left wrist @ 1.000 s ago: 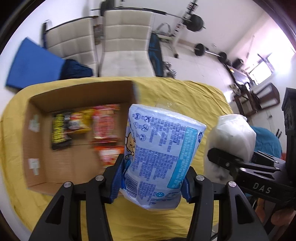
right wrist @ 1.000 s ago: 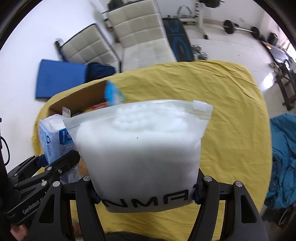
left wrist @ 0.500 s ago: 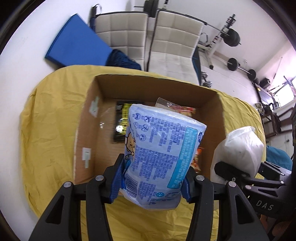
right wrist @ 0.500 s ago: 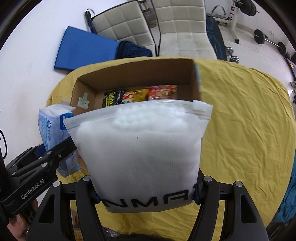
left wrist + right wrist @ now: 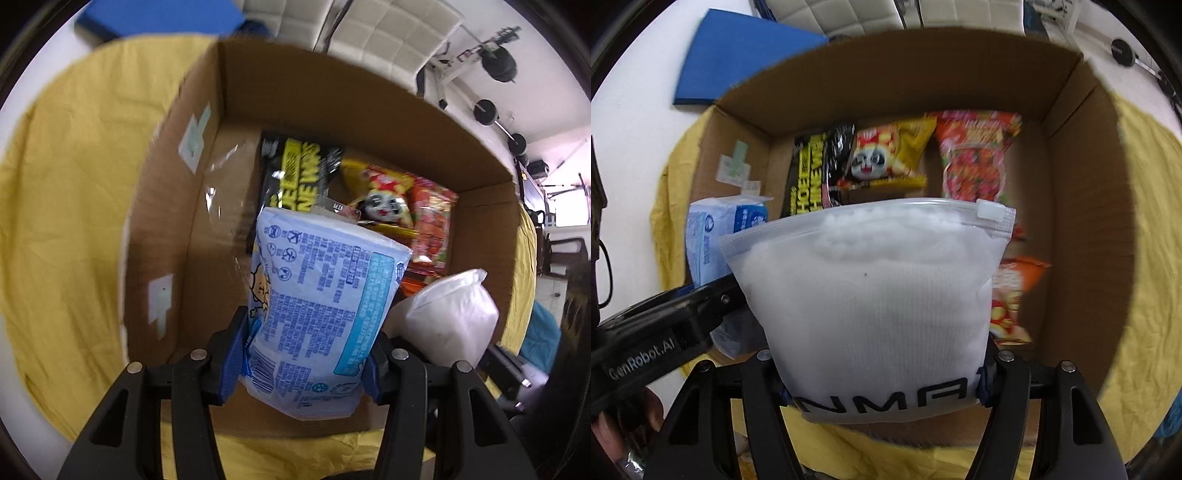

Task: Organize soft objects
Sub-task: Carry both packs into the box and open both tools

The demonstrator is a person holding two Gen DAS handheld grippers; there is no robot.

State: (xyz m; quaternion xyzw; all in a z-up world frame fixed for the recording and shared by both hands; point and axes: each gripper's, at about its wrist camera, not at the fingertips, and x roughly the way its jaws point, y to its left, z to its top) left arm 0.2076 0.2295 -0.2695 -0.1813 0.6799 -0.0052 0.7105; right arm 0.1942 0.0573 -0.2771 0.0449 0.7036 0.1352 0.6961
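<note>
1. Left wrist view: the left gripper (image 5: 304, 360) is clamped on a blue pack (image 5: 321, 314), its blue pads pressing both lower sides, and the pack stands upright in the centre of the frame over the open box (image 5: 207, 206).
2. Right wrist view: the right gripper (image 5: 882, 384) is squeezed onto a white zip bag (image 5: 871, 306), held by its bottom corners, slider up, filling the middle of the frame above the same box (image 5: 1082, 221).
3. The step, as I read it: both soft items are being carried in over the box for dropping off. Both views are smeared at the edges, so it looks like the hands are on the move!
4. Inside, snack bags (image 5: 882, 158) lie along the top of the box floor, with more running down the right side. Bare cardboard shows at the left of the floor in the left wrist view.
5. Next up, I'd say: lower each item onto a free patch of floor, the pack toward that bare left part, then let the jaws part. The two grippers sit just beside each other, so they need room.
6. Looks: the pack is pale blue, printed with dense text and a cartoon, puffy and pinched at the grip. The bag is frosted, stuffed with white fluffy material, black lettering along its bottom edge.
</note>
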